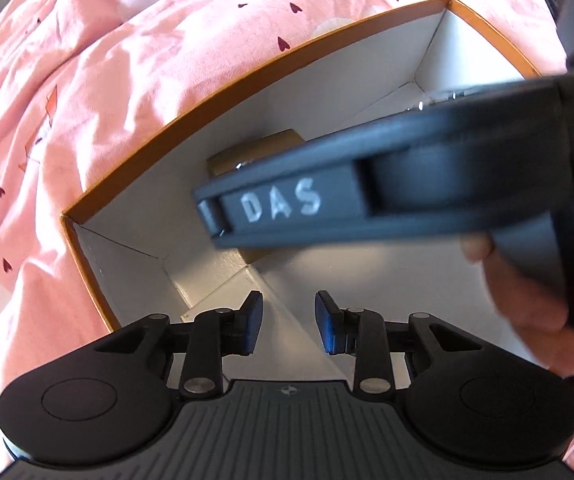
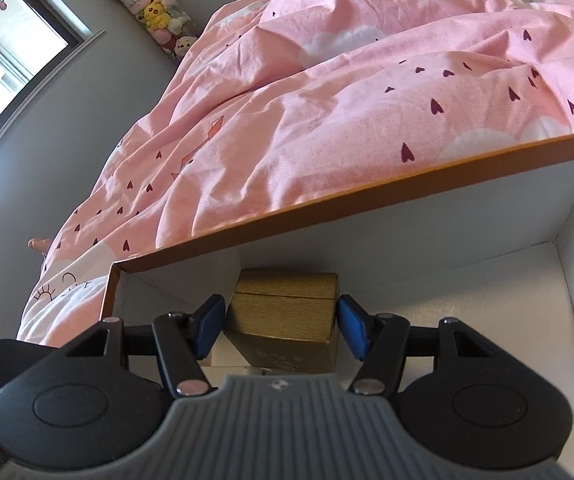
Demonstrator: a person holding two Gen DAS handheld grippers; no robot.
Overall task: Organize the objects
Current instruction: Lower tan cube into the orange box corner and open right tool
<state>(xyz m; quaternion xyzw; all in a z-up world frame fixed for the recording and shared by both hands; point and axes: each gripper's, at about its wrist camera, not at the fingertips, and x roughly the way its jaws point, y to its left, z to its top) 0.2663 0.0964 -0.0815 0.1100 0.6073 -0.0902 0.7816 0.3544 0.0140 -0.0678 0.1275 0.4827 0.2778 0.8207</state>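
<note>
The gold box (image 2: 283,312) sits inside the orange-rimmed carton (image 2: 327,196), directly between my right gripper (image 2: 283,326) pads, spread just wider than it. My left gripper (image 1: 289,322) hangs half-open, empty, farther off.

Both wrist views close above box (image 1: 175,128) interior.

Pink duvet (image 2: 327,120) everywhere, dotted with tiny dark maroon hearts and white clouds. Orange-edged box (image 1: 247,76), plain white inside. Small box (image 2: 287,312) in a gold, finely ribbed finish (kinda metallic-looking). Blue pads on black fingers (image 2: 207,320), grey ribbed body behind. White "DAS" lettering on black.
</note>
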